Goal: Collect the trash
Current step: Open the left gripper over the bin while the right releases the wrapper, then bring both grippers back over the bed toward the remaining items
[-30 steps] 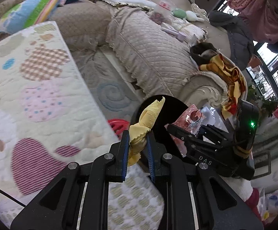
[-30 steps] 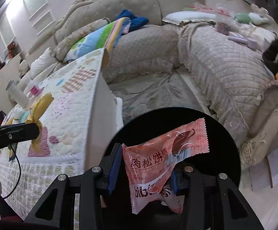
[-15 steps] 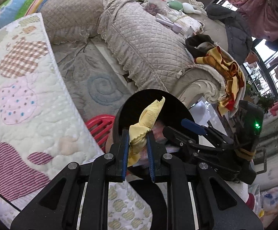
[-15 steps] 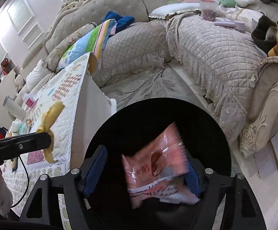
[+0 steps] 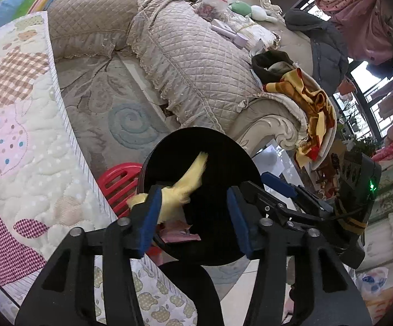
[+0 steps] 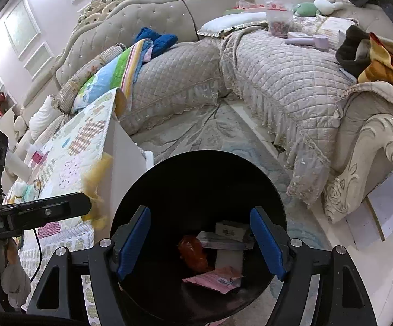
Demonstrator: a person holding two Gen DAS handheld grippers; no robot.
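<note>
A round black bin (image 5: 218,163) stands on the floor under both grippers. My left gripper (image 5: 193,214) hangs over its rim with its jaws opening. A blurred yellow wrapper (image 5: 183,187) slides off the left pad alone and tips into the bin. A pink wrapper (image 5: 177,233) lies below it. My right gripper (image 6: 200,241) is open over the bin (image 6: 196,179) with nothing between its pads. At the bin's bottom lie the pink snack wrapper (image 6: 215,279), an orange wrapper (image 6: 193,252) and white boxes (image 6: 231,233). The yellow wrapper (image 6: 96,190) shows at the left.
A table under a patchwork quilt (image 5: 12,141) borders the bin on the left, with a red plastic stool (image 5: 120,184) between them. A quilted beige sofa (image 6: 291,81) runs behind and to the right. A patterned rug (image 5: 126,119) covers the floor.
The left jaws have parted and the yellow wrapper is slipping down out of them. The right jaws widened and the pink wrapper dropped from them to the bin's bottom.
</note>
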